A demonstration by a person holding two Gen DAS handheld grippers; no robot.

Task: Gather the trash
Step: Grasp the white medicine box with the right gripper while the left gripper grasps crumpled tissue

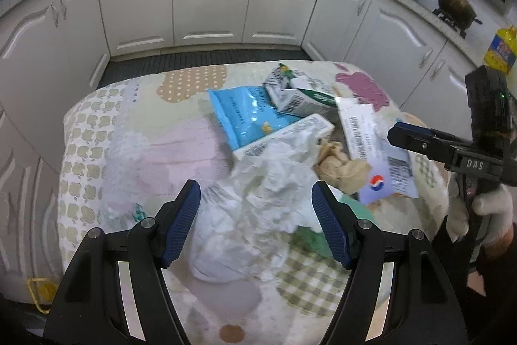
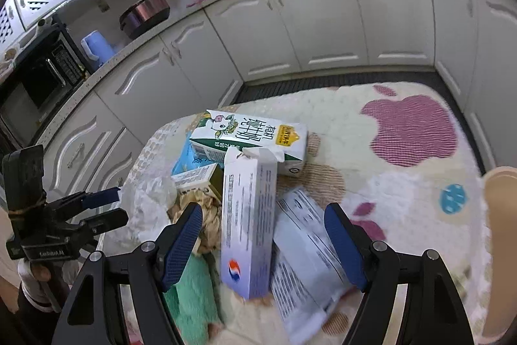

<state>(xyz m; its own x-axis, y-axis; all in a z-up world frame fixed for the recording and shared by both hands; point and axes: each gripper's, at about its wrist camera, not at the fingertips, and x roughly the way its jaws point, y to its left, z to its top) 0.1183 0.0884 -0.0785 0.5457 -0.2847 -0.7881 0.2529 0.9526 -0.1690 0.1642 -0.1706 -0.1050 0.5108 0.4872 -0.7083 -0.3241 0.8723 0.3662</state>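
Both tongs hung wide over the trash heap on the desk.

Your left tongs [image 1: 255, 225] stood wide and empty above the crumpled white tissue [image 1: 258, 199], with nothing pressed between the pads. Your right tongs [image 2: 263, 243] were equally wide, straddling the upright white-and-purple box [image 2: 247, 225] without gripping it. Just behind that box lay the milk carton [image 2: 248, 138] on its side; the blue pouch [image 1: 245, 115] lay to the box's left, the brown paper wad [image 1: 339, 164] touching its near left side, the grey printed packet [image 2: 303, 261] just to its right, all on the patterned desk [image 2: 404, 183].
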